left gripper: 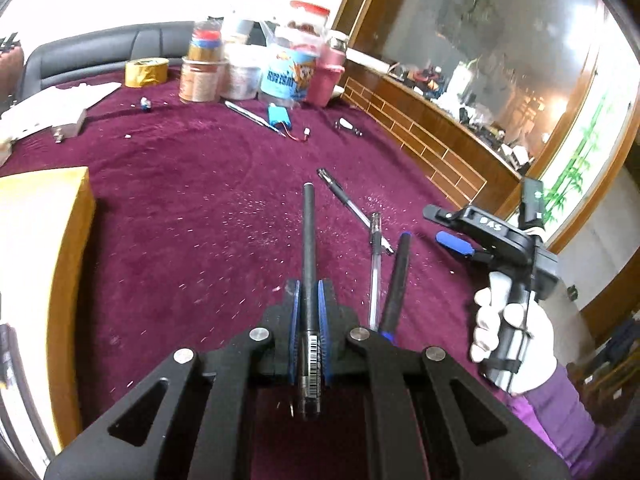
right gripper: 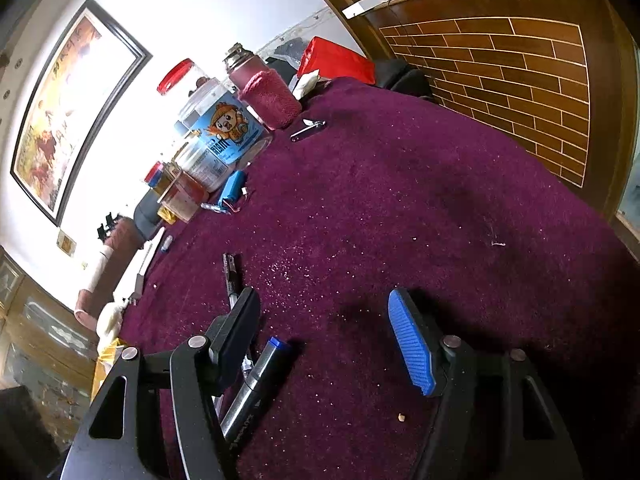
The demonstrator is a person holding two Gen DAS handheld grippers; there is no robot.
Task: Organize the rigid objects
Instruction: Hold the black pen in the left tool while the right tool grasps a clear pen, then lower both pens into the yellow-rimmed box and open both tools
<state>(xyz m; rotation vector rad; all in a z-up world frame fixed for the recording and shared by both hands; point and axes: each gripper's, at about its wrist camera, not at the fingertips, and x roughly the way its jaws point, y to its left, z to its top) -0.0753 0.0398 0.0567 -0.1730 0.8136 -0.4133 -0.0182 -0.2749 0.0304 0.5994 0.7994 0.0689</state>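
My left gripper (left gripper: pixel 308 300) is clamped on a black pen (left gripper: pixel 308 240), barrel running straight out between the blue pads (left gripper: pixel 323 308), barcode label at the near end, lifted over the maroon tablecloth (left gripper: pixel 180 208). Just right of the black pen, on the cloth: a blue-capped marker (left gripper: pixel 396 280), a clear pen (left gripper: pixel 375 264) touching it, then a black-tipped clear pen (left gripper: pixel 344 196) crossing farther out. Left of the black pen, a yellow box (left gripper: pixel 44 260). My right gripper (right gripper: pixel 324 320), in my white-gloved right hand (left gripper: pixel 508 336), hovers right of the pens, jaws apart, nothing between them. Far beyond the black pen: blue battery pack (left gripper: pixel 280 114), tape roll (left gripper: pixel 146 72), snack jar (left gripper: pixel 294 68), pink bottle (left gripper: pixel 330 76)
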